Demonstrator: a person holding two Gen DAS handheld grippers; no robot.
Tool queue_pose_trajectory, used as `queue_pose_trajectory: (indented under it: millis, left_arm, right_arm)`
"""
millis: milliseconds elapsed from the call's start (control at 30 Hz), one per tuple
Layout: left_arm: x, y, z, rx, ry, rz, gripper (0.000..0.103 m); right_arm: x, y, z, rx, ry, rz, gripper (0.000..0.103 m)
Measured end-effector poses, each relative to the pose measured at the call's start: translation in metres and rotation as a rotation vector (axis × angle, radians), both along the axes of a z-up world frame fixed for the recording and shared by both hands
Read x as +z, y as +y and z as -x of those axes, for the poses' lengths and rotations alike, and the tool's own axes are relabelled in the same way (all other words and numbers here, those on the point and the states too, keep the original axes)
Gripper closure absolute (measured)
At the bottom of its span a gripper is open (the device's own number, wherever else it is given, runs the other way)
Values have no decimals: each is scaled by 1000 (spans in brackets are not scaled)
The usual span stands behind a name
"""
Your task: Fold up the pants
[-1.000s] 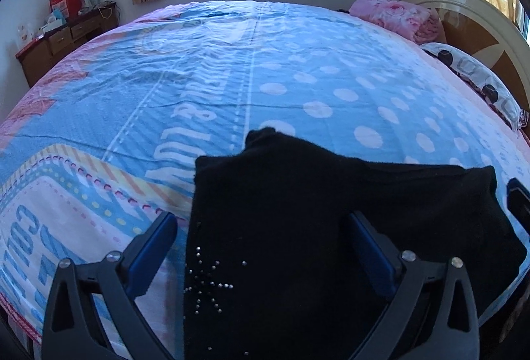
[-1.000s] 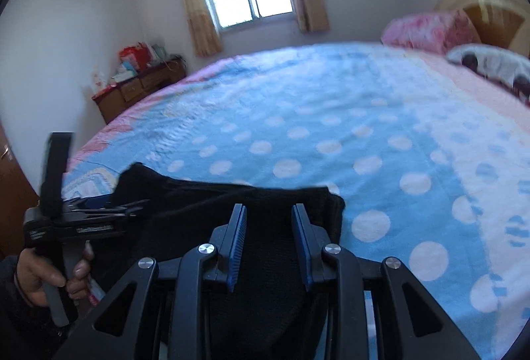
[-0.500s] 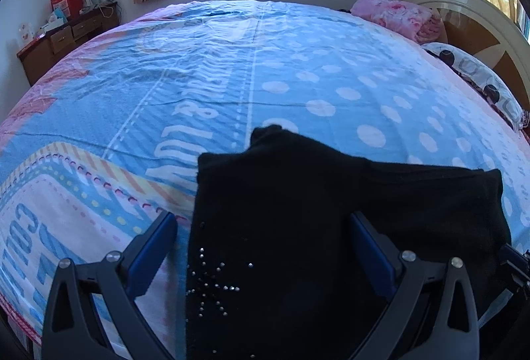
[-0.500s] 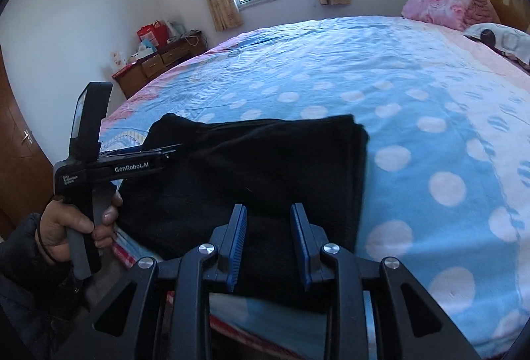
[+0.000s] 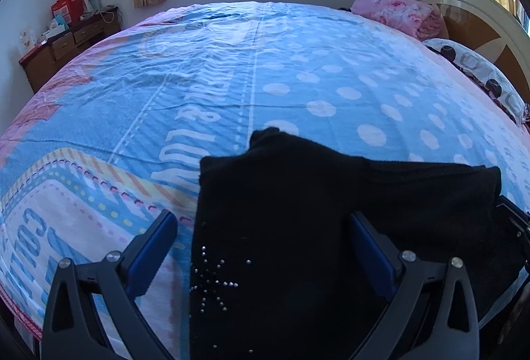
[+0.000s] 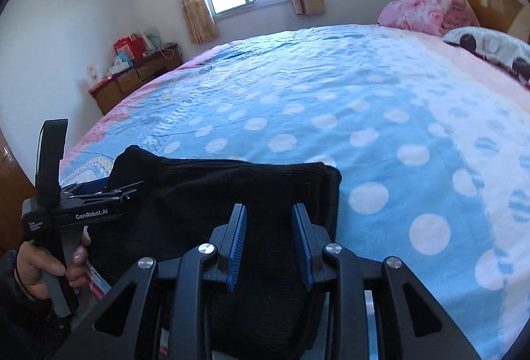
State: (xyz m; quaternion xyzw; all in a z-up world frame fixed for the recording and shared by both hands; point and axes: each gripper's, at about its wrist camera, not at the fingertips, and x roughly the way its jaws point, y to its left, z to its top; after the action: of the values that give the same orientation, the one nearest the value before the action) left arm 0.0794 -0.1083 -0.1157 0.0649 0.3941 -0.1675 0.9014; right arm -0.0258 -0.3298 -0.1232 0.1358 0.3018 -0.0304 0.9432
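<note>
left gripper [image 5: 261, 237] gapes wide over black pants [image 5: 298, 227]; right gripper [image 6: 270, 232] narrow, seemingly touching nothing.

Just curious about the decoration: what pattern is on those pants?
The pants are plain black with a starburst of small silvery studs, clearest in the left wrist view.

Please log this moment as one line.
item: black pants, folded on bed sheet | left claw: open | right claw: narrow gap, nothing gripped

The folded black knit pants [image 5: 331, 227] run off the lower edge; small items on the brown wooden dresser [image 6: 139, 75] are too small to tell
</note>
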Motion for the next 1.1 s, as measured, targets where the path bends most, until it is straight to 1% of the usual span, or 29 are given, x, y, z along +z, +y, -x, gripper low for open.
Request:
queue_pose_trajectory:
  millis: [67,100,167,267,367,467,500,533,567,600,633,733,800,867,967,1100]
  left_arm:
    - [3,-1,3,0,-13,-14,0]
    - [5,-2,5,-1,-25,-29,0]
    - [12,-4,11,-4,-56,-61,0]
    - [19,-3,16,-1,-90,-98,1]
    - [22,0,21,-15,-84,-90,1]
    - [25,4,25,-28,-78,-73,1]
    - [26,5,27,-34,-77,-71,1]
    - [26,5,28,-38,-78,-69,1]
    - [27,6,29,-43,-79,-65,1]
    - [28,7,30,-49,-80,-59,1]
    - [30,9,31,-55,-80,-47,1]
    - [33,16,32,-63,-71,-15,1]
    - [31,18,32,-67,-60,-8,1]
    - [29,19,31,-71,-48,-2,1]
    - [27,23,30,-62,-43,4,1]
    - [27,28,28,-48,-41,11,1]
  right_arm:
    - [6,1,4,5,-9,17,72]
    - [10,0,8,-4,-32,13,72]
    - [18,-5,17,-21,-101,-21,72]
    - [18,-15,24,-54,-115,-68,72]
    - [8,-29,26,-77,-97,-178,72]
    - [-2,-45,28,-96,-89,-325,70]
    - [-4,-48,29,-102,-95,-355,67]
    - [-5,-49,30,-104,-104,-371,60]
    - [-5,-48,32,-109,-108,-371,56]
    - [-4,-47,32,-123,-107,-356,49]
    - [-4,-47,32,-129,-107,-345,48]
    - [-4,-47,32,-122,-114,-354,47]
    - [-6,-47,31,-136,-94,-338,47]
    - [-9,-48,30,-139,-68,-344,47]
    - [-10,-44,27,-125,-41,-308,47]
    - [-15,-32,19,-105,26,-243,47]
